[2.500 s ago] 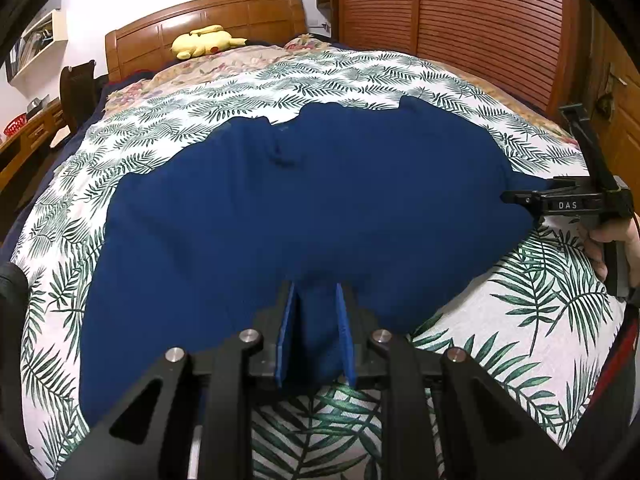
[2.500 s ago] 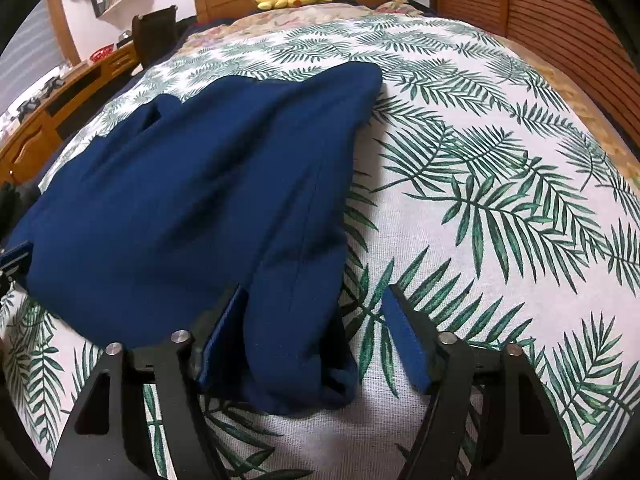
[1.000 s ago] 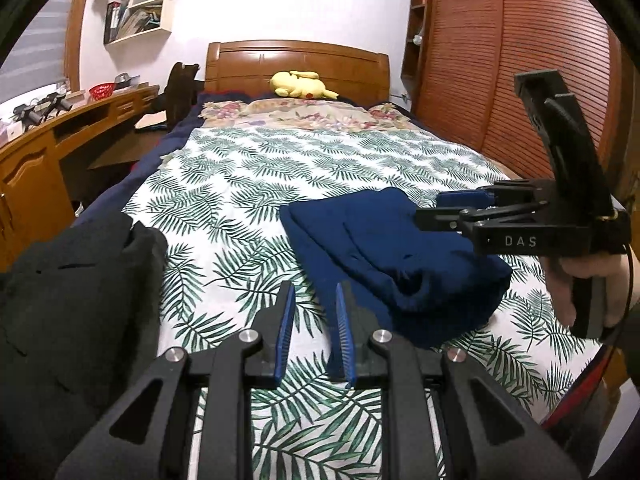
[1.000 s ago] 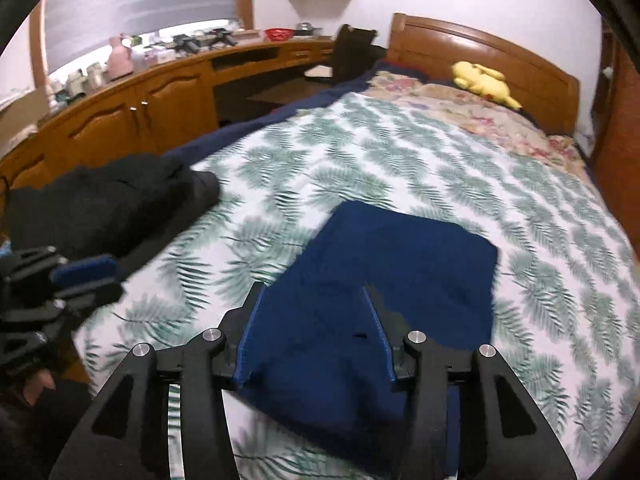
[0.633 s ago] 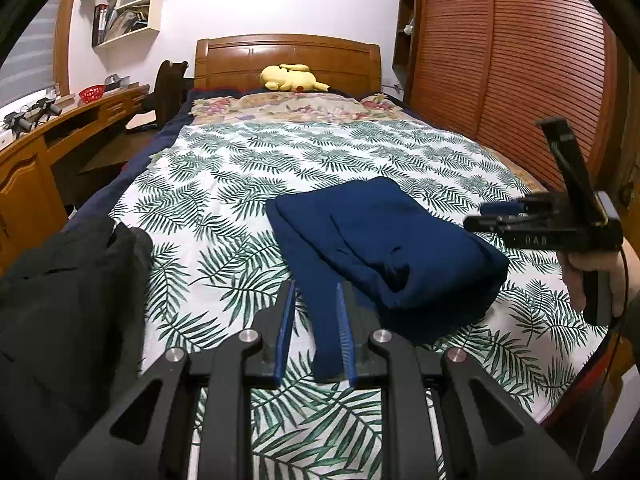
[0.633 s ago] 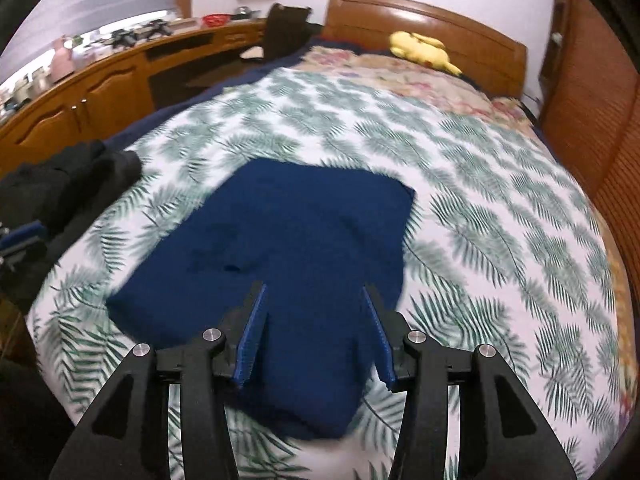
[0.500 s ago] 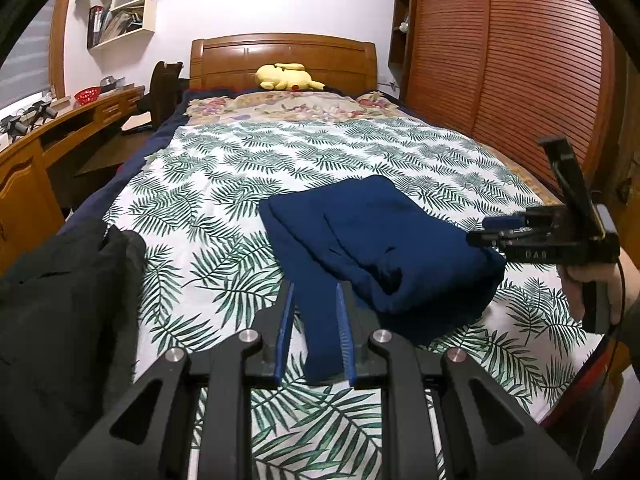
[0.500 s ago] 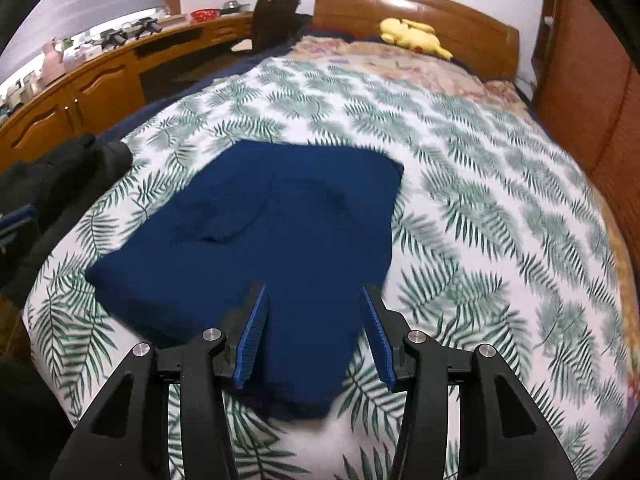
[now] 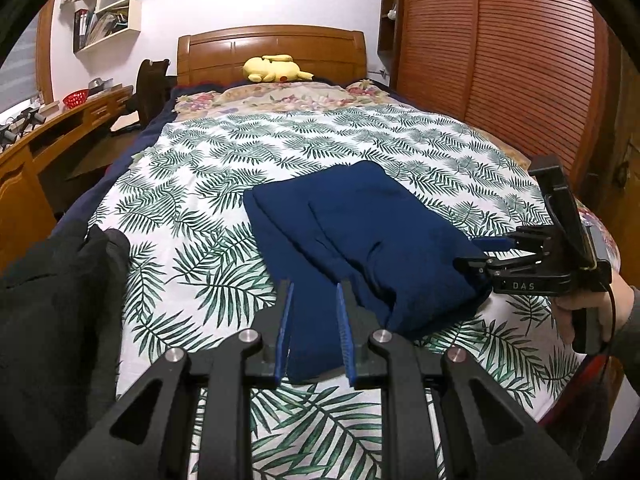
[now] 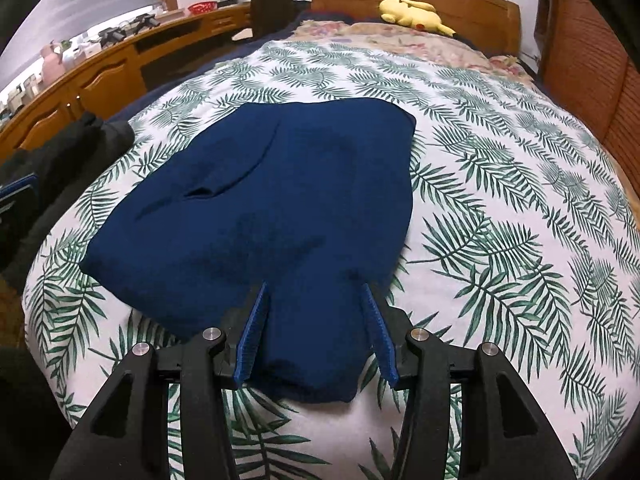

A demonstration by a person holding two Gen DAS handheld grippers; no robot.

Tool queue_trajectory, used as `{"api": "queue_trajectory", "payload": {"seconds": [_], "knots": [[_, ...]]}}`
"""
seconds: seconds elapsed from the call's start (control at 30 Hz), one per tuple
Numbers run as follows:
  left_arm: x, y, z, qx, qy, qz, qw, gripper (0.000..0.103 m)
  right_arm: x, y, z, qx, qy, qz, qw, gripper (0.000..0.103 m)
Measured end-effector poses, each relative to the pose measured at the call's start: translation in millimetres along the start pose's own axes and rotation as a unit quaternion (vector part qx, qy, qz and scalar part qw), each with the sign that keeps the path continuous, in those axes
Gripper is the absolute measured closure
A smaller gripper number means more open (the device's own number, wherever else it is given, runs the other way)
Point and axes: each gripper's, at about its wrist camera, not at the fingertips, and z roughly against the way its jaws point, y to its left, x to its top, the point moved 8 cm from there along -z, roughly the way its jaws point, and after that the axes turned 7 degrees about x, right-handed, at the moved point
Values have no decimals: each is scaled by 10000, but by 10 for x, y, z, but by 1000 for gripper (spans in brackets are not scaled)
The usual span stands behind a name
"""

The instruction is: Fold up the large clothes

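Observation:
A navy blue garment (image 9: 360,240) lies folded into a long bundle on the palm-print bedspread (image 9: 224,160); it also shows in the right wrist view (image 10: 280,200). My left gripper (image 9: 314,336) hovers open and empty at the garment's near left end, cloth seen between its jaws. My right gripper (image 10: 316,332) is open over the garment's near right corner, holding nothing; it shows in the left wrist view (image 9: 484,252) at the garment's right edge.
A black garment pile (image 9: 52,320) lies at the bed's left foot, also in the right wrist view (image 10: 52,160). A yellow plush toy (image 9: 274,68) sits by the wooden headboard (image 9: 272,46). A wooden desk (image 10: 100,76) runs along the left, a slatted wardrobe (image 9: 500,60) on the right.
The garment went from spread flat to a folded bundle. Both grippers have drawn back and lowered toward its near end; the right gripper has dropped beside its right edge.

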Motion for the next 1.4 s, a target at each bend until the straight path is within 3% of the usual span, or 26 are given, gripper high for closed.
{"api": "queue_trajectory", "payload": {"seconds": [0.5,0.73,1.0,1.17,1.2,1.27,1.4], "knots": [[-94,-205,-163,-250,180,-85,9995,84,-29,19,8,-97,-284,199,9994,53],[-69,-505,-304,-662,298,-115,9973,84,-50,-10,53,50,-215,134,9997,53],[-197,-702,-640,-670,742,-227,9947,84,-125,36,153,45,-162,288,9994,52],[-228,-697,-669,-810,801,-84,9935,84,-185,95,255,-118,-210,555,9982,52],[-230,-686,-670,-895,829,-25,9925,84,-195,104,272,-157,-236,593,9978,52],[-234,-685,-654,-1004,834,0,9914,96,-218,119,304,-213,-284,647,9973,52],[-145,-618,-490,-739,522,-112,9958,98,-264,124,324,-252,-289,698,9968,52]]}}
